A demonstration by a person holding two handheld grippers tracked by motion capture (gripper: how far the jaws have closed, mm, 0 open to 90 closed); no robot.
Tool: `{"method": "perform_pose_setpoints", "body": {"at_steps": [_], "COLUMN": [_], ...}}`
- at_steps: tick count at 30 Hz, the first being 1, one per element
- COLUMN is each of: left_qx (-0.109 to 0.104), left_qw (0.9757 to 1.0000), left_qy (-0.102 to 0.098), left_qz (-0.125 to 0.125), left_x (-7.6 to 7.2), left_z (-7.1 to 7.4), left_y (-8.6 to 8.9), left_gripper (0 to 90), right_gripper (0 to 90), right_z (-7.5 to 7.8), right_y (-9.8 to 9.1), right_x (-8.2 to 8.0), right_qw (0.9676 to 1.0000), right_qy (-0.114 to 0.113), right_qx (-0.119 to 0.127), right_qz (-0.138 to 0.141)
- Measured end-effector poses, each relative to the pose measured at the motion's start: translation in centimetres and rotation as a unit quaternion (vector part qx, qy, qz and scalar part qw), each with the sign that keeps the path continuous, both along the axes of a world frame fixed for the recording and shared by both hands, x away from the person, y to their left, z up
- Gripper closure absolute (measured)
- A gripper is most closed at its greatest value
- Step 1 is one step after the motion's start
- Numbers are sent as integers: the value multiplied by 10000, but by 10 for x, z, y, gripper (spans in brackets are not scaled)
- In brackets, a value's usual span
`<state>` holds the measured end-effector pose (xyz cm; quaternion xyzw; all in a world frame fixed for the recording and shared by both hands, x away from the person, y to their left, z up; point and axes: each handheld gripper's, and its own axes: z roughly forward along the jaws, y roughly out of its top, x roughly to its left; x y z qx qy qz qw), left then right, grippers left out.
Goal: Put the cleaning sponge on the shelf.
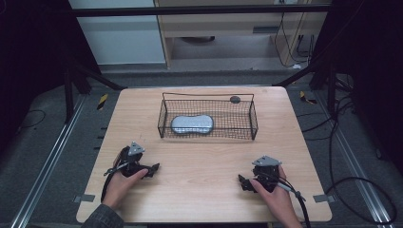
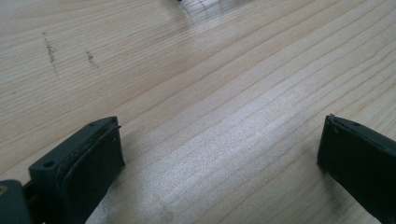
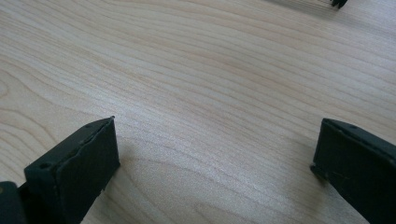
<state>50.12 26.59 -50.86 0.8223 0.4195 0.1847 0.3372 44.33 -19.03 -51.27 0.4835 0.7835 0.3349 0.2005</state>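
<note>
A black wire basket (image 1: 252,118) stands at the middle back of the wooden table (image 1: 199,166). Inside it lies a silvery, peanut-shaped pouch (image 1: 192,124), toward the basket's left side. My left gripper (image 1: 155,169) rests low on the table near the front left, held by a hand, its jaws pointing right. In the left gripper view its jaws (image 2: 219,154) stand wide apart over bare wood, nothing between them. My right gripper (image 1: 243,183) sits at the front right, jaws pointing left. The right gripper view shows its jaws (image 3: 215,154) open too, with only wood grain between them.
A small dark round object (image 1: 235,99) lies on the table just behind the basket's back right rim. Black frame bars slant at both back corners. Cables trail over the floor to the right of the table.
</note>
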Motion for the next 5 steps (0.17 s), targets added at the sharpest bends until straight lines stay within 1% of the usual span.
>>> {"method": "perform_pose_setpoints", "body": {"at_steps": [3,5], "left_qx": [2,0], "left_qw": [10000,10000], "left_qy": [-1,0], "left_qz": [12,13], "left_x": [0,0], "left_z": [0,0], "left_y": [0,0], "left_gripper": [0,0], "right_gripper": [4,4], "right_z": [-1,0], "right_y": [0,0], "right_x": [0,0], "right_qw": [10000,10000], "right_qy": [-51,2], "right_qx": [-49,5], "right_qz": [20,2]}}
